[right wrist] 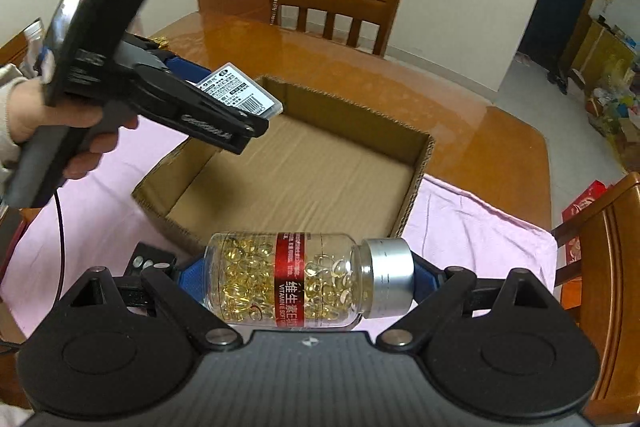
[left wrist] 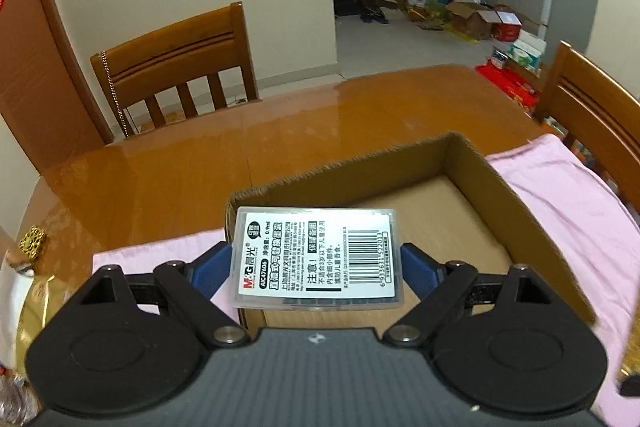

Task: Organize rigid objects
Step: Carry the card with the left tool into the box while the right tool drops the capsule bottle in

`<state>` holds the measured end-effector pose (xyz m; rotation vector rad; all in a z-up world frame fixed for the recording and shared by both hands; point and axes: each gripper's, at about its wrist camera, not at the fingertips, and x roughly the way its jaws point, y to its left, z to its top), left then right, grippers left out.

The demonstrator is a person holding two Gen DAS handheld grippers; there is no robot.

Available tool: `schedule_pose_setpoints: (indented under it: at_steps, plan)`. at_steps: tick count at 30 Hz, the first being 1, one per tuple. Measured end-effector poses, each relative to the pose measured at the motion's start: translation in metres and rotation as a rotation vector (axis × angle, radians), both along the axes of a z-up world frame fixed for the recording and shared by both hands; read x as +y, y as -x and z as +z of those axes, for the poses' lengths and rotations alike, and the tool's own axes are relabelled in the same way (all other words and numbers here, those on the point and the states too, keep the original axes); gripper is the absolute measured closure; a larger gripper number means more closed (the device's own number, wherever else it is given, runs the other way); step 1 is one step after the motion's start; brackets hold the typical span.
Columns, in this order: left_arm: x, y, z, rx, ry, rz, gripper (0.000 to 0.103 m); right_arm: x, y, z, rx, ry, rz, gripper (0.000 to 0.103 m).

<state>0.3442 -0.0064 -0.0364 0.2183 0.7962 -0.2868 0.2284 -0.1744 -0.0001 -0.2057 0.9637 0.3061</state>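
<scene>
Right wrist view: I have my right gripper (right wrist: 310, 281) clenched on the capsule bottle (right wrist: 296, 281) just outside the cardboard box's (right wrist: 420, 179) near rim, my left gripper (left wrist: 316, 259) grasping the clear plastic case (left wrist: 316, 257) above its left wall, box floor bare.

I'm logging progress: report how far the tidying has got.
Done: nothing is packed; the brown cardboard box looks empty. In hand: the left tool grips a clear flat plastic case above the box; the right tool grips a clear capsule bottle with a silver cap. Left: placing both inside.
</scene>
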Motion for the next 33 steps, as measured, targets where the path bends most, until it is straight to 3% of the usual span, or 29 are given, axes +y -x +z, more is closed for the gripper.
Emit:
schedule_pose_setpoints:
  at_steps: [6, 10, 19, 27, 28, 33]
  plan:
    - [0.008, -0.006, -0.010, -0.022, -0.024, 0.015, 0.012, -0.001, -0.015, -0.006, 0.007, 0.006, -0.041, 0.007]
    - [0.026, 0.012, -0.003, 0.018, 0.009, 0.042, 0.008, -0.003, -0.028, -0.012, 0.014, 0.010, -0.062, 0.007]
    - [0.080, 0.071, 0.017, -0.003, 0.030, 0.162, 0.004, 0.004, -0.064, -0.022, 0.024, 0.003, -0.075, 0.007]
    - [0.111, 0.105, 0.009, 0.007, 0.058, 0.284, 0.004, 0.018, -0.107, -0.025, -0.009, -0.003, -0.096, 0.004]
    - [0.113, 0.107, 0.006, 0.014, 0.053, 0.292, 0.004, 0.019, -0.108, -0.024, -0.028, 0.006, -0.102, 0.000]
    - [0.117, 0.115, -0.004, 0.049, 0.063, 0.305, 0.004, 0.023, -0.105, -0.020, -0.042, 0.014, -0.116, 0.000]
